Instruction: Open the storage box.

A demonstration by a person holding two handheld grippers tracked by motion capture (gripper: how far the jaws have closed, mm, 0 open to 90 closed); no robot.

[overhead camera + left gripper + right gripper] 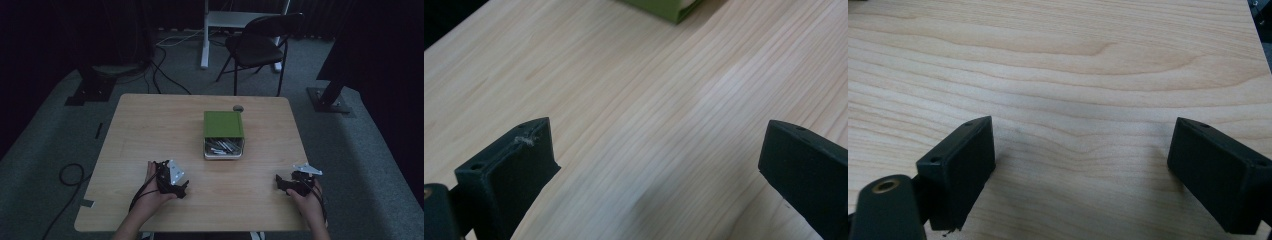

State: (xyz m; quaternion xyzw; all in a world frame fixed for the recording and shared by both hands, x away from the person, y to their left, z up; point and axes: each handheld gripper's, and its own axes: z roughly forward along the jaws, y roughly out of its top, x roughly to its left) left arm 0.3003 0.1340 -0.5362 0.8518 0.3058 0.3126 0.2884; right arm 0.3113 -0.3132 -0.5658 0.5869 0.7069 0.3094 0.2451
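Both tools rest low over the desk (150,130), jaws spread wide with nothing between them: the left tool (181,189) and the right tool (280,183). The green box (223,124) of metal pieces (223,146) lies ahead, between the 2.

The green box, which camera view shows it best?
The high view: the whole green box shows mid-table, its drawer pulled toward the person. The left gripper view catches one green corner at its top edge.

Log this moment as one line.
left gripper: open, empty | right gripper: open, empty | green box: mid-table, untouched
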